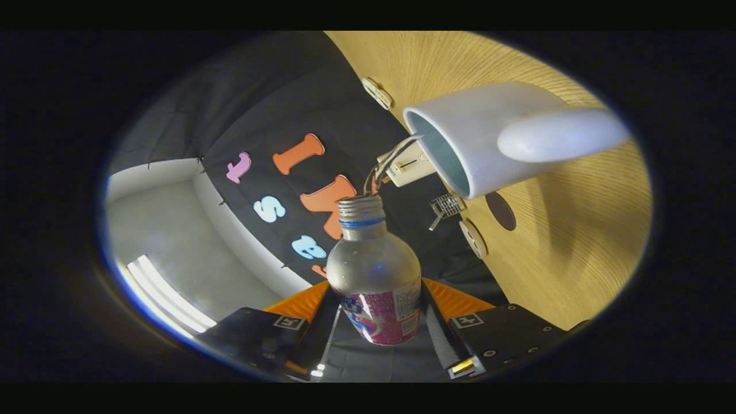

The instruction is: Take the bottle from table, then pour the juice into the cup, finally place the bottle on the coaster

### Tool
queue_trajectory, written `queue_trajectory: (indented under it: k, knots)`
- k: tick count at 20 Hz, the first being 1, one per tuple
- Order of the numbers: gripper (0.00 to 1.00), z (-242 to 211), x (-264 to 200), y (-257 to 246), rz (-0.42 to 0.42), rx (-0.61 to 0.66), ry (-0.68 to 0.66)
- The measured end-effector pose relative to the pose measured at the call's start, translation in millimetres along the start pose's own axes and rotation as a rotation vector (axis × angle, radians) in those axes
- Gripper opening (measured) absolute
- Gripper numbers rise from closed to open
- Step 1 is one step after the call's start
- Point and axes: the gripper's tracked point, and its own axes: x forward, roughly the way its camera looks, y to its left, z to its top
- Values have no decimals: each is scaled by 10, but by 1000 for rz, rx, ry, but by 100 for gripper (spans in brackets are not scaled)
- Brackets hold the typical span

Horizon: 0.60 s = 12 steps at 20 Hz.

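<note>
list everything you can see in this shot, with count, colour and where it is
clear plastic bottle with pink label and open threaded neck: 1, clear with pink label and blue neck ring, held between the claw's fingers, tilted along with the view
white ceramic cup with handle: 1, white, standing on the table beyond the bottle's mouth
dark round coaster: 1, dark brown, flat on the table beside the cup
pale round disc: 1, off-white, on the table near the coaster
small wire basket: 1, metal grey, by the table's edge
light wooden table: 1, light wood grain, under the cup
claw: 1, fingers shut on the bottle's body
</note>
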Motion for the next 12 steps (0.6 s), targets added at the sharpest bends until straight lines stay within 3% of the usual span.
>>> queue_trajectory:
  k: [12]
  knots:
    - [76, -13, -4, 51, 29, 25, 10]
